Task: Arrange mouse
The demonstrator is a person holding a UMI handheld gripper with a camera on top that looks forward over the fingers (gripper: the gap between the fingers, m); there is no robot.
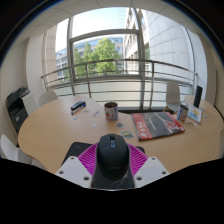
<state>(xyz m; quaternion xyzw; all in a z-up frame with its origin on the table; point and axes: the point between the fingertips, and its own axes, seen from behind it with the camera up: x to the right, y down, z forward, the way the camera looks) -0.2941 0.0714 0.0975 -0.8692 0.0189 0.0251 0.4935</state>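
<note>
A black computer mouse [111, 158] sits between my gripper's two fingers, its nose pointing away from me. Both pink pads [88, 156] press on its sides. My gripper [111, 160] is shut on the mouse and holds it above the near edge of a light wooden table [70, 125].
On the table ahead stand a dark mug [111, 111], a red-patterned magazine [157, 124] to the right, small boxes [187, 113] at the far right, and a dark stapler-like object [78, 105] at the back left. White chairs [173, 93] ring the table. Large windows lie beyond.
</note>
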